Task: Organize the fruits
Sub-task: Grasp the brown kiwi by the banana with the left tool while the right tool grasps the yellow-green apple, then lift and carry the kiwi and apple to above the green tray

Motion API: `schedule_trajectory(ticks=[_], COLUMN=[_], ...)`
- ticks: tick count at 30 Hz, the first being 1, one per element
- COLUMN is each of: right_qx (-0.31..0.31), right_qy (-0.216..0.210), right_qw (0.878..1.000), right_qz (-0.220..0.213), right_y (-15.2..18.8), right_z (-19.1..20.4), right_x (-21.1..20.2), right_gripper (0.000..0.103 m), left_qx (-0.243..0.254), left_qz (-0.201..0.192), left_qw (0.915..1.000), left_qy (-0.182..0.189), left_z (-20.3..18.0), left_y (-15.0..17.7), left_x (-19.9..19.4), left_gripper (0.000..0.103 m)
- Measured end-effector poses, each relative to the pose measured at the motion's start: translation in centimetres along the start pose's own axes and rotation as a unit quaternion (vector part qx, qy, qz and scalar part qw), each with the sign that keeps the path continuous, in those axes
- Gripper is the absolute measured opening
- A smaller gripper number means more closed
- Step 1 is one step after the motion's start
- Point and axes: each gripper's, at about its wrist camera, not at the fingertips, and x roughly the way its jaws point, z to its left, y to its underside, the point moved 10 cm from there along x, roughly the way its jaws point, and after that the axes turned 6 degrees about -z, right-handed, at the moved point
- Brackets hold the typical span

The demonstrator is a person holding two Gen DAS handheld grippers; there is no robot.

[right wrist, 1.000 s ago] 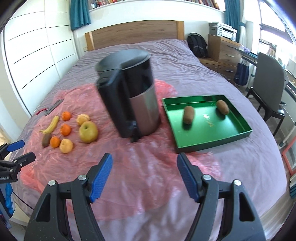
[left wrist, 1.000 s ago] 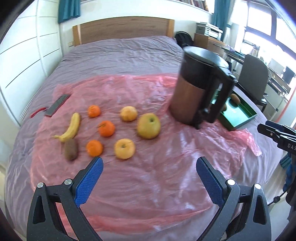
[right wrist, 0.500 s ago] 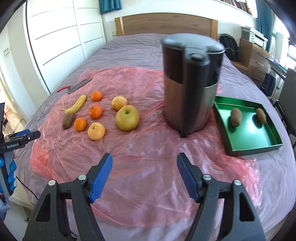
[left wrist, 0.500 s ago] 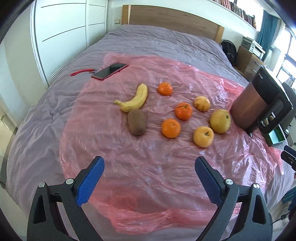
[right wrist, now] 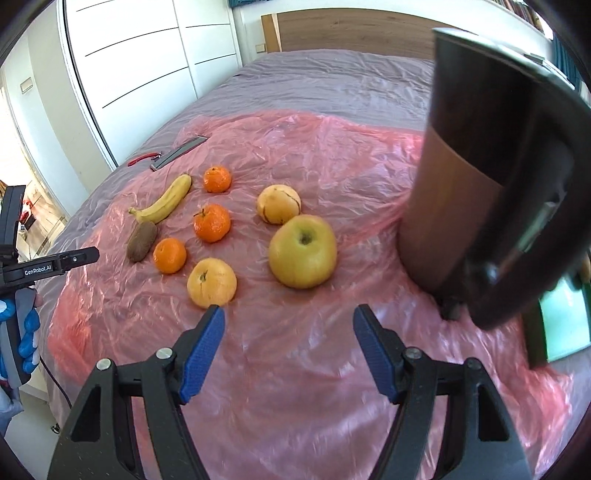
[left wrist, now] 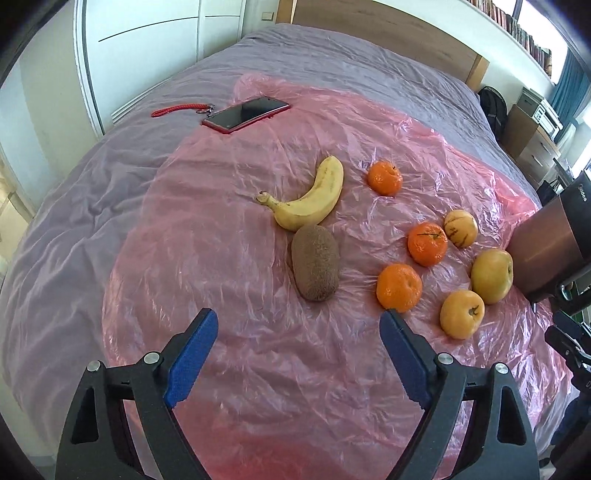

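We see a pink plastic sheet [left wrist: 258,369] spread over a grey bedspread [left wrist: 92,192]. A red phone [left wrist: 245,113] lies at the sheet's far edge, with a red strap [left wrist: 177,109] beside it. A dark kettle [right wrist: 487,192] stands on the sheet. White wardrobe doors [right wrist: 147,66] flank the wooden headboard [right wrist: 351,33].

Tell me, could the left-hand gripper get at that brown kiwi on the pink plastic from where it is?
Probably yes. The kiwi lies just ahead of the left gripper, roughly in line with the gap between its closing fingers, with only bare pink plastic sheet between. The banana touches its far end, not the near side.
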Motion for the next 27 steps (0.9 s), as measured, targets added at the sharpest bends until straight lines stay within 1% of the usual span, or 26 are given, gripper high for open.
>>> schedule_trajectory(ticks=[5, 10, 12, 18, 23, 27], right_qx=[-0.003, -0.003, 0.000, 0.017, 0.032, 0.033], right_qy=[0.004, 0.005, 0.009, 0.013, 0.006, 0.011], right_qw=[1.000, 1.000, 1.000, 0.999, 0.999, 0.998], right_qz=[0.001, 0.011, 0.019, 0.036, 0.043, 0.056], right_y=[-2.1, -3.3, -3.2, -2.4, -1.8, -0.9], right_z=[0.1, -0.3, -0.7, -1.4, -1.5, -1.7], right_x=[3.5, 7.0, 8.4, 11.2, 12.5, 13.7], right_gripper=[0.086, 0.086, 0.086, 0.086, 0.086, 0.086], left_qx=[0.011, 0.023, 0.025, 0.032, 0.031, 0.031], left_qz=[0.015, 0.028, 0.035, 0.047, 0.050, 0.049], left_qw=[0.9998, 0.9990, 0.9987, 0.9979, 0.9976, 0.9976], left_qy=[-0.010, -0.024, -0.028, -0.032, -0.036, -0.036], left_z=[-0.9, -1.3, -1.3, -1.4, -1.3, -1.1], left_y=[-1.1, -1.5, -1.4, -0.9, -0.6, -0.6], left_x=[3.2, 5.7, 6.7, 8.4, 9.4, 9.6], left_gripper=[0.086, 0.086, 0.086, 0.076, 0.071, 0.068])
